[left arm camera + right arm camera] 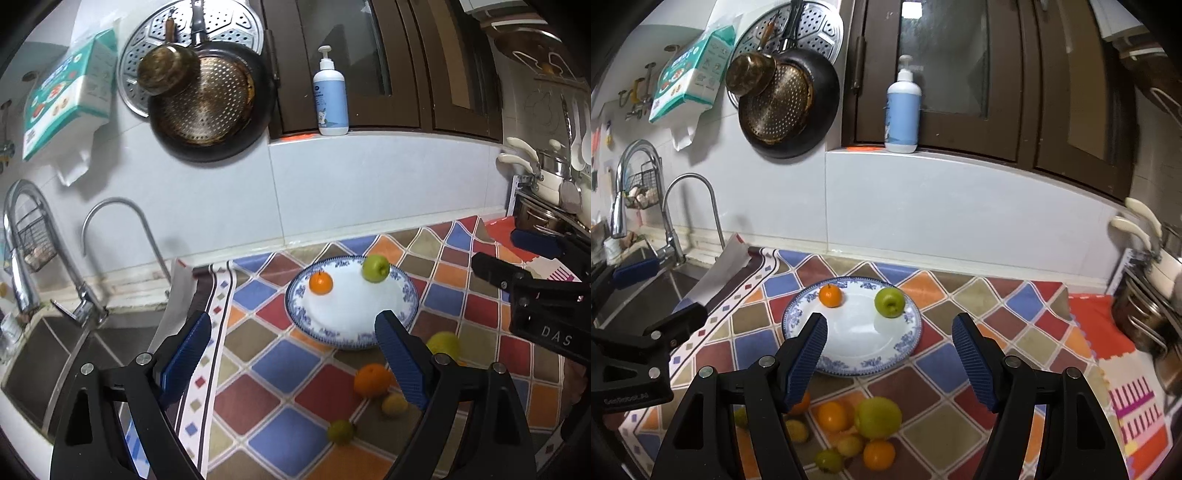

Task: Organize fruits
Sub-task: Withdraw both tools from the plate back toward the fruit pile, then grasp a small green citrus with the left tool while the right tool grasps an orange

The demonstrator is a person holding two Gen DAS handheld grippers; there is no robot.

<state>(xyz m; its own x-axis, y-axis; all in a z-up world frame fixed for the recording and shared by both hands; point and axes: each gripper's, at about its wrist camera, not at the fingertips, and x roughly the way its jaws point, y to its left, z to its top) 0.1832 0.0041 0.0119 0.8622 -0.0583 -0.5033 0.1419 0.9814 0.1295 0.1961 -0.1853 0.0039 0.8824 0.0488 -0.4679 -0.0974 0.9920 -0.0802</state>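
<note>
A blue-and-white plate (406,295) (908,339) sits on the chequered cloth and holds a small orange (320,283) (830,295) and a green apple (375,268) (889,301). Several loose fruits lie in front of the plate: oranges (833,416), a large yellow-green fruit (878,417) and small yellow-green ones (829,459). My left gripper (295,354) is open and empty, hovering before the plate. My right gripper (890,358) is open and empty, above the plate's near edge and the loose fruits. The right gripper also shows in the left wrist view (517,254).
A sink (55,350) with two taps (122,236) lies left of the cloth. Pans (210,103) hang on the wall. A pump bottle (330,96) stands on the window ledge. Pots (1145,317) stand at the right.
</note>
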